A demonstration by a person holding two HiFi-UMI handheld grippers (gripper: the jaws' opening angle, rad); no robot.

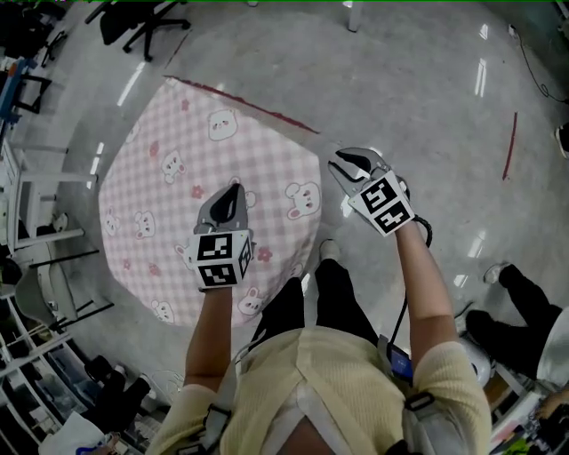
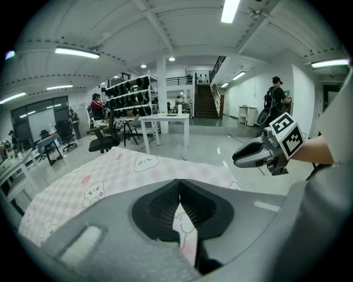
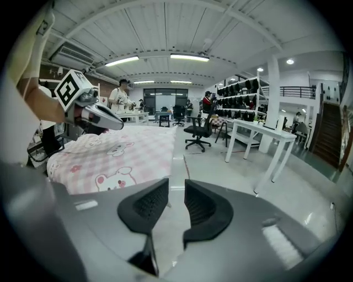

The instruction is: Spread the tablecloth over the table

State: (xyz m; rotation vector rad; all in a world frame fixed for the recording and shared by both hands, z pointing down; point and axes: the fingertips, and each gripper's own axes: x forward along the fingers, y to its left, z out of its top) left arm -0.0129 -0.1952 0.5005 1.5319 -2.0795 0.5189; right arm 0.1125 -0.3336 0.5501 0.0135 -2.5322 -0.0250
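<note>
**Glossy grey floor, pink tablecloth pinched**

Nearest the person, the left gripper is clenched on the bear-print tablecloth, a strip of it between its pads. Just off the cloth's right edge, the right gripper hangs with jaws parted, grasping nothing. Farther off the cloth lies spread, and an office chair stands beyond.

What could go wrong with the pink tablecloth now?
1. Only the left claw pinches the tablecloth. The right claw is open with nothing in it, so a tug from one side might pull the cloth crooked.
2. The cloth edge near the right claw is not held, so it could slide down toward the floor.
</note>
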